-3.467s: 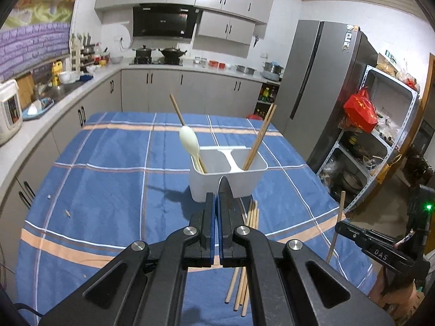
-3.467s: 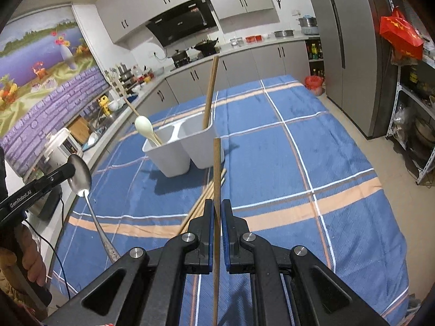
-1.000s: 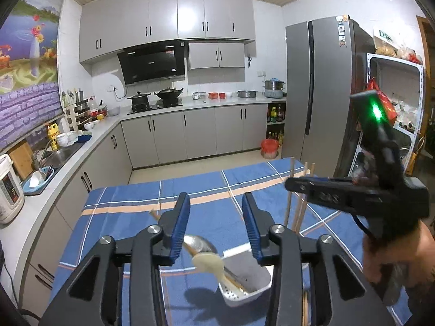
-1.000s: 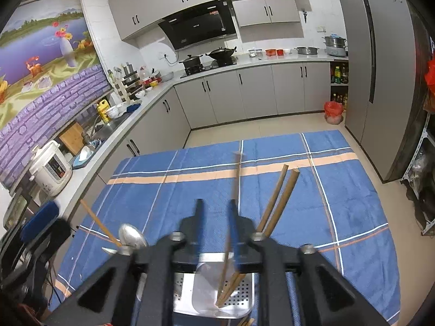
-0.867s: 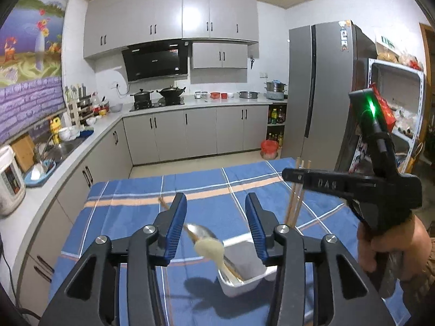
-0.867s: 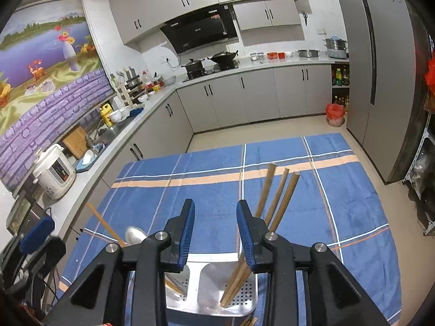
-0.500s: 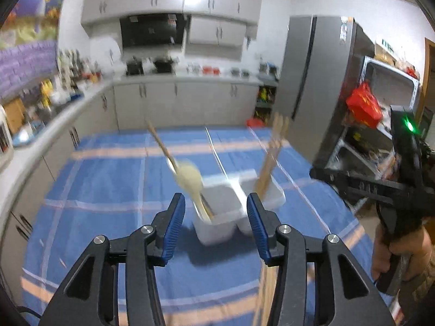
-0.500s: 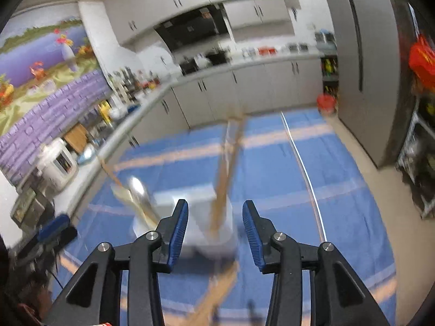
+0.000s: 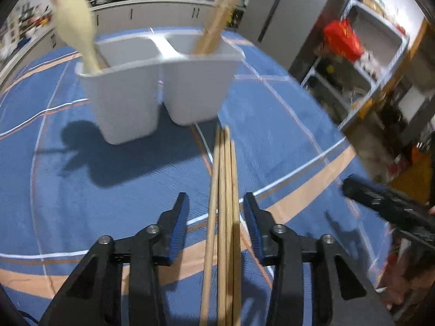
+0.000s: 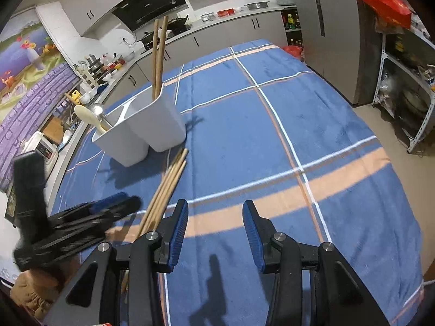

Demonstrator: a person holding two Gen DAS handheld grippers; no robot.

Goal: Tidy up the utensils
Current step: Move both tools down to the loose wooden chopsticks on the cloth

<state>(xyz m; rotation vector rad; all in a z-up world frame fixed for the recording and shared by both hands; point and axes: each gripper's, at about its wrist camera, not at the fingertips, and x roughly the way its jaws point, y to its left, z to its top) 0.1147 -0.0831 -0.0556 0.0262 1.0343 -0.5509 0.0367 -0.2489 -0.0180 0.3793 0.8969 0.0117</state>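
Observation:
A white two-compartment holder stands on the blue checked cloth. A cream spoon and a metal spoon lean in its left compartment. Chopsticks stand in its right one. Several loose chopsticks lie on the cloth in front of it. My left gripper straddles them low over the table, jaws closing, pads not touching the sticks. My right gripper is open and empty, to the right of the loose chopsticks. The left gripper shows blurred in the right wrist view.
The right gripper appears at the right edge of the left wrist view, above the cloth. Past the table's right edge are a metal shelf and a fridge. Kitchen counters run behind the table.
The right gripper let a chopstick drop into the holder and opened. Both grippers came down from above the holder toward the table. The left one now sits over the loose chopsticks, jaws slightly narrower.

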